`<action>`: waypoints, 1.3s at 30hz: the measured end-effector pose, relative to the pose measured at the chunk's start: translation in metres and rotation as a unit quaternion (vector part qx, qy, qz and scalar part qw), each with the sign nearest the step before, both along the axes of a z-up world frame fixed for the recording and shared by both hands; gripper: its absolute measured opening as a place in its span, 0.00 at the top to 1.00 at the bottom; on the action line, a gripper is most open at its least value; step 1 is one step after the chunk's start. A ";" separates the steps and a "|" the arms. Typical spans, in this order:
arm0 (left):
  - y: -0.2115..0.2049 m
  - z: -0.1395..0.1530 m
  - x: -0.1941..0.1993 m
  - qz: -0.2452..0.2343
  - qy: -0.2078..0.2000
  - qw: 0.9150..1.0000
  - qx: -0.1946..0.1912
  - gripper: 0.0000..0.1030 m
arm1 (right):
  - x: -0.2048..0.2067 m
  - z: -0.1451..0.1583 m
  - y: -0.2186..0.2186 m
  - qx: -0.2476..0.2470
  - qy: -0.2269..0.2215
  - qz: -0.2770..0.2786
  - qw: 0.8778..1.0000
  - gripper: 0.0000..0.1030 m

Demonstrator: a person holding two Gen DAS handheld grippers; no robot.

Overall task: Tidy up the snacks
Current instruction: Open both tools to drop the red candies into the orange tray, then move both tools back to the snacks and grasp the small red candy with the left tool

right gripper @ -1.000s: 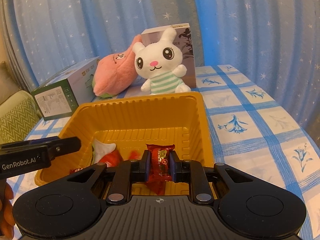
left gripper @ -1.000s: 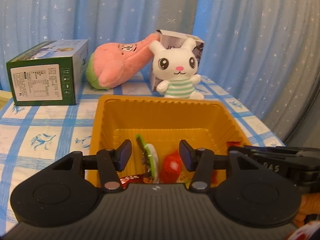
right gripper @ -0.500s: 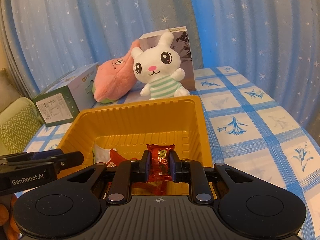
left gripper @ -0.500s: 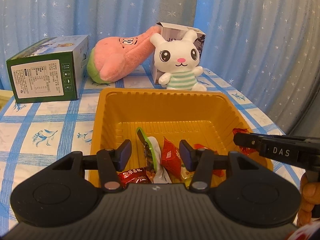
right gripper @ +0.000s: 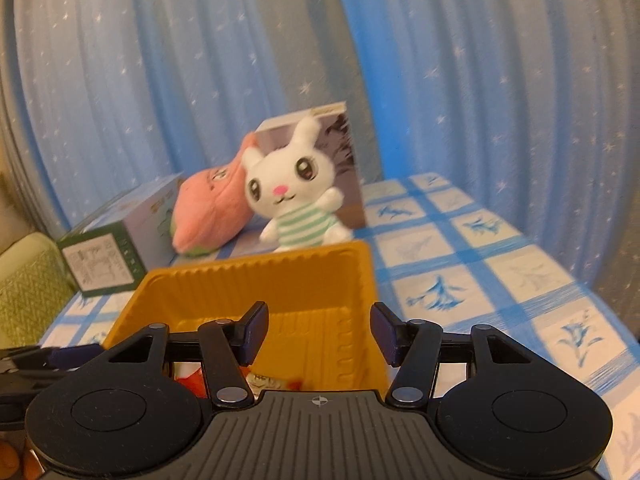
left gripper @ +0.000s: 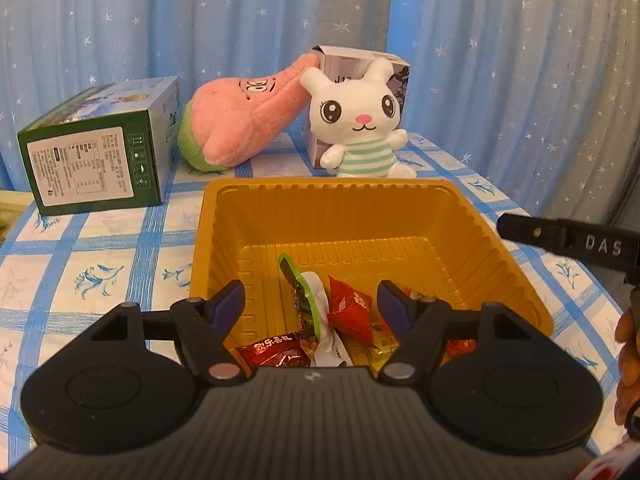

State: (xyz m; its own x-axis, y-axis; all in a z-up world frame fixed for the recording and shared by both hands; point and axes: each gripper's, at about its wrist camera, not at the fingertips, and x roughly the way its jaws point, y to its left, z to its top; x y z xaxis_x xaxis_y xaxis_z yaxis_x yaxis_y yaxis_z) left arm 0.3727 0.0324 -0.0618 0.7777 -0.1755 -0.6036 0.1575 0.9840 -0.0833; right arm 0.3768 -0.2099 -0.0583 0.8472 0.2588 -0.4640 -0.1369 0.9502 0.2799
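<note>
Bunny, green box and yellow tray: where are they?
Bunny (left gripper: 362,114): left wrist view, on its face.
Green box (left gripper: 86,168): left wrist view, on the white label.
Yellow tray (left gripper: 320,208): left wrist view, on its far inner wall.

Warm, even indoor light; fisheye bending at edges; right wrist view motion-blurred.

Snacks (left gripper: 348,312) in tray (left gripper: 320,200), rabbit (left gripper: 360,120) behind

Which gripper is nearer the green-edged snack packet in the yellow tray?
Left. The left gripper hangs open directly over the green-edged packet; the right gripper, also open, sits at the tray's right wall.
</note>
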 end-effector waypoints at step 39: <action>-0.008 0.015 -0.198 -0.002 -0.021 1.000 -0.003 0.24 | -0.198 0.005 -0.034 -0.005 -0.017 -0.006 1.000 0.45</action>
